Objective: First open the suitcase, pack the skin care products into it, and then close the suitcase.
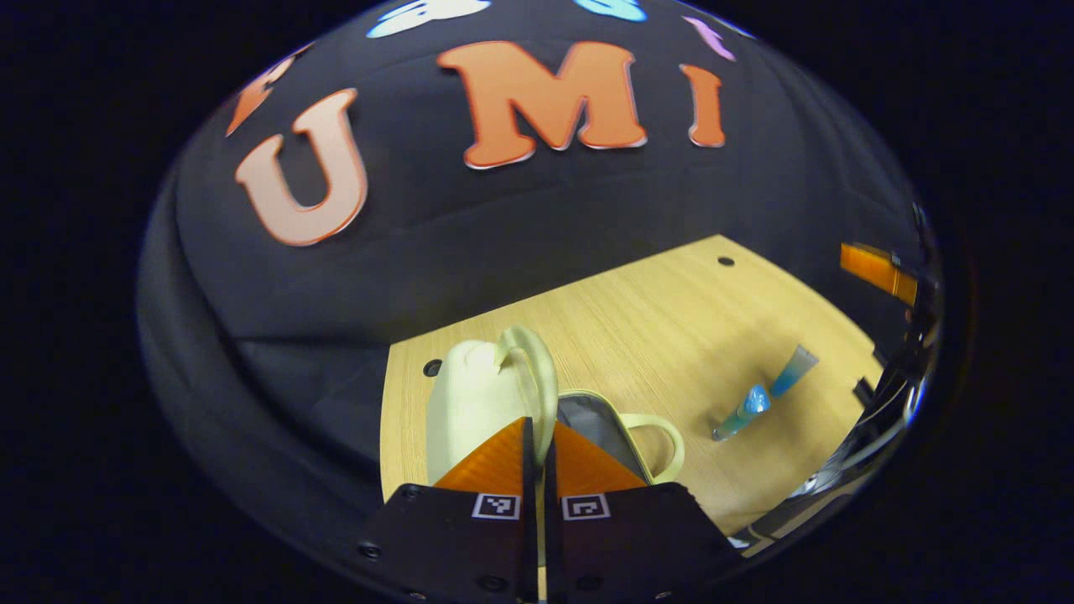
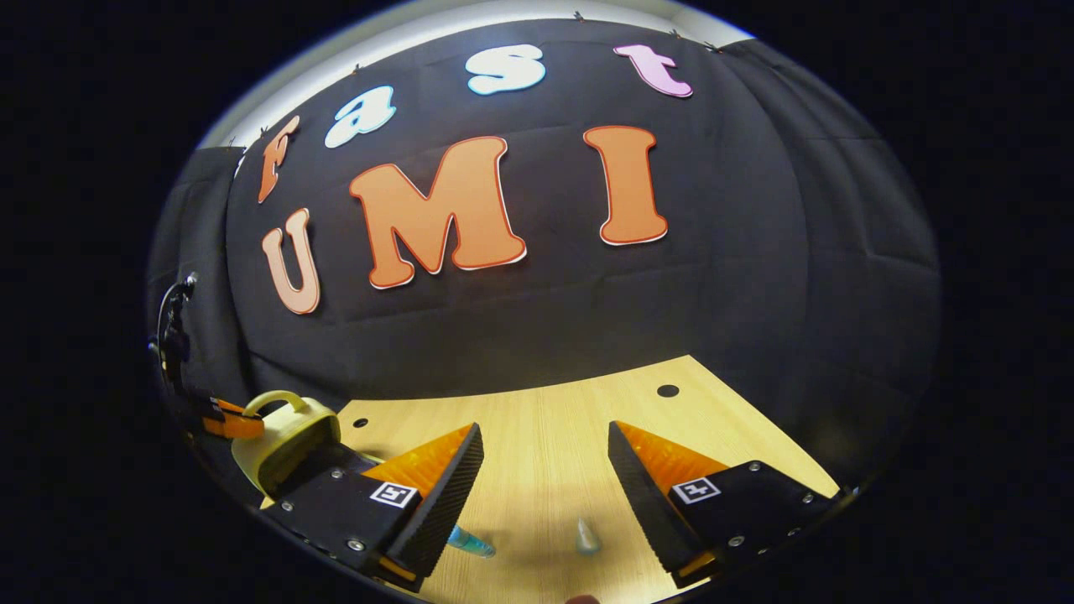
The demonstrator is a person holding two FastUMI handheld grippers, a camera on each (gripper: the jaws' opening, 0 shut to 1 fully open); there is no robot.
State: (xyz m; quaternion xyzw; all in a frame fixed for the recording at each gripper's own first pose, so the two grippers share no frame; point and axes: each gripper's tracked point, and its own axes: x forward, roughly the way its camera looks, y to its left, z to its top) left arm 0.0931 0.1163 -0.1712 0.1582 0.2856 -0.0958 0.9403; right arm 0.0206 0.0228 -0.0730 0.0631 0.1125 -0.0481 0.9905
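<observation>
A small pale yellow suitcase (image 1: 470, 403) stands on the wooden table (image 1: 671, 327) with its lid raised, showing a grey lining (image 1: 587, 419) and a loop handle (image 1: 667, 440). My left gripper (image 1: 537, 436) is shut on the rim of the lid. To the right lies a blue skin care tube (image 1: 759, 398). In the right gripper view my right gripper (image 2: 545, 429) hangs open above the table, with the blue tube (image 2: 470, 544) low between its fingers and partly hidden by the left one. A small grey tip (image 2: 587, 537) lies beside the tube. The suitcase (image 2: 285, 432) is far left.
Black cloth walls close in the back and sides of the table (image 2: 545, 403). The right gripper's orange finger (image 1: 877, 270) shows at the right edge of the left gripper view. Round holes (image 1: 726, 261) mark the tabletop, and dark cables (image 1: 873, 419) lie past its right edge.
</observation>
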